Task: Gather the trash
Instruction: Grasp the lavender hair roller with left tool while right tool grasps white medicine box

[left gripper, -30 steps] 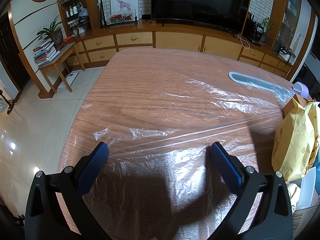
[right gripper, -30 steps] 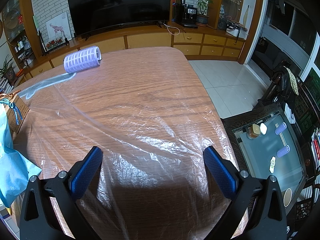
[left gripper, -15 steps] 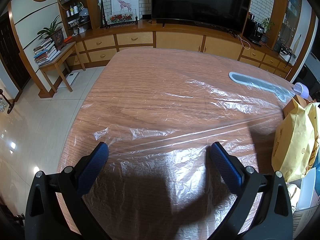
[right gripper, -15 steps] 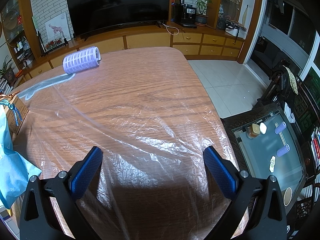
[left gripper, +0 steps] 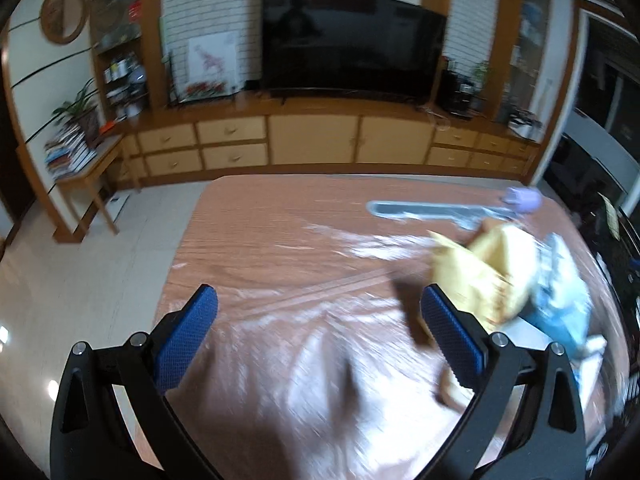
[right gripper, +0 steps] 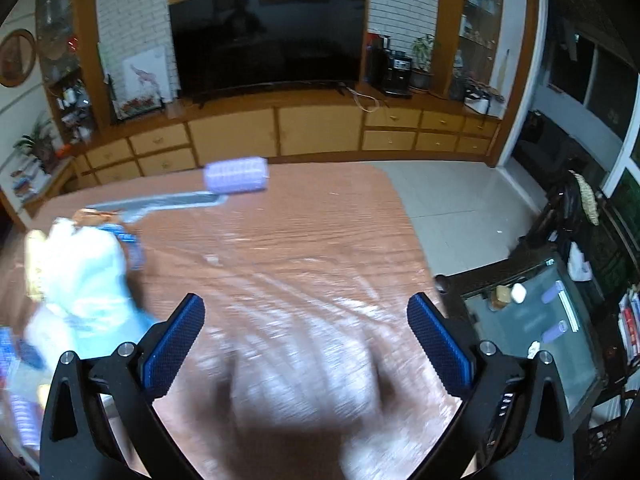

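A heap of trash lies on the wooden table [left gripper: 260,240]: a yellow paper bag [left gripper: 492,276] and light blue plastic [left gripper: 560,308], right of my left gripper [left gripper: 320,344]. In the right wrist view the same heap, pale blue plastic [right gripper: 84,280], lies left of my right gripper [right gripper: 306,340]. A clear plastic sheet [right gripper: 304,312] covers the table under both grippers. Both grippers are open and empty above it. Both views are blurred.
A purple roll of bags [right gripper: 236,174] with an unrolled strip [right gripper: 156,204] lies at the table's far side. A TV cabinet [left gripper: 312,144] stands beyond. A glass coffee table [right gripper: 536,320] is on the right, a side table [left gripper: 84,176] with books on the left.
Both grippers have risen and pulled back, so more of the room and the far table edge shows. The trash heap now shows more fully in both views. Both stay open.
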A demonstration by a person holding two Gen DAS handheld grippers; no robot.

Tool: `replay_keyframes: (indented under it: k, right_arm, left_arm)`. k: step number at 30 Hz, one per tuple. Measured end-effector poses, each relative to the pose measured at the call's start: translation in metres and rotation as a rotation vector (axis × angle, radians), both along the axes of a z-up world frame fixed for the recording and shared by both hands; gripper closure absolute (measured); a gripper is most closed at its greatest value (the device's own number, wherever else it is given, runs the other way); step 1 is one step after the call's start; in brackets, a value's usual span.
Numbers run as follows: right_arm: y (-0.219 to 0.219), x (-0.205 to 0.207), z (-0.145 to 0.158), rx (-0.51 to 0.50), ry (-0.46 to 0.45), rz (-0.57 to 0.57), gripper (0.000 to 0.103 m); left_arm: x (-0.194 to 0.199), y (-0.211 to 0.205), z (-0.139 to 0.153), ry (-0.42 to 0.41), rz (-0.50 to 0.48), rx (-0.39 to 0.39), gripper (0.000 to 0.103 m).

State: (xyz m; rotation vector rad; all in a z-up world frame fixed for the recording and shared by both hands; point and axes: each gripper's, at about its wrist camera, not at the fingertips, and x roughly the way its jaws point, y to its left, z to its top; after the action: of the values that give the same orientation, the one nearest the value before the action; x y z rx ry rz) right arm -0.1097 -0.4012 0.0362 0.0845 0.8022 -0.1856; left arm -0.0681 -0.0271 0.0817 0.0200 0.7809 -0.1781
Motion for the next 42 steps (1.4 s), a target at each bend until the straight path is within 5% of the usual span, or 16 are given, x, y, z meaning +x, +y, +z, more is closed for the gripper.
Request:
replay_keyframes:
  k: [6, 13, 23, 30, 33, 42]
  right_arm:
    - [0.039, -0.041, 0.012, 0.069, 0.013, 0.065, 0.004]
    - [0.089, -0.060, -0.015, 0.142, 0.100, 0.147, 0.004]
    - [0.135, -0.045, -0.049, 0.154, 0.213, 0.196, 0.006]
    - [0.150, -0.039, -0.067, 0.129, 0.257, 0.192, 0.029]
    - [0.149, -0.043, -0.065, 0.124, 0.248, 0.196, 0.052]
    - [0.128, -0.057, -0.048, 0.231, 0.196, 0.199, 0.052]
  left_arm:
    - [-0.067, -0.022, 0.001, 0.042, -0.120, -0.019, 0.002]
    - [-0.119, -0.057, -0.019, 0.116, -0.289, 0.014, 0.001]
    - [-0.126, -0.084, -0.051, 0.158, -0.432, 0.073, 0.002]
    - [-0.127, -0.091, -0.061, 0.177, -0.485, 0.119, 0.023]
    - [-0.131, -0.091, -0.059, 0.166, -0.504, 0.129, 0.023]
    - [-0.140, -0.083, -0.049, 0.122, -0.445, 0.073, 0.024]
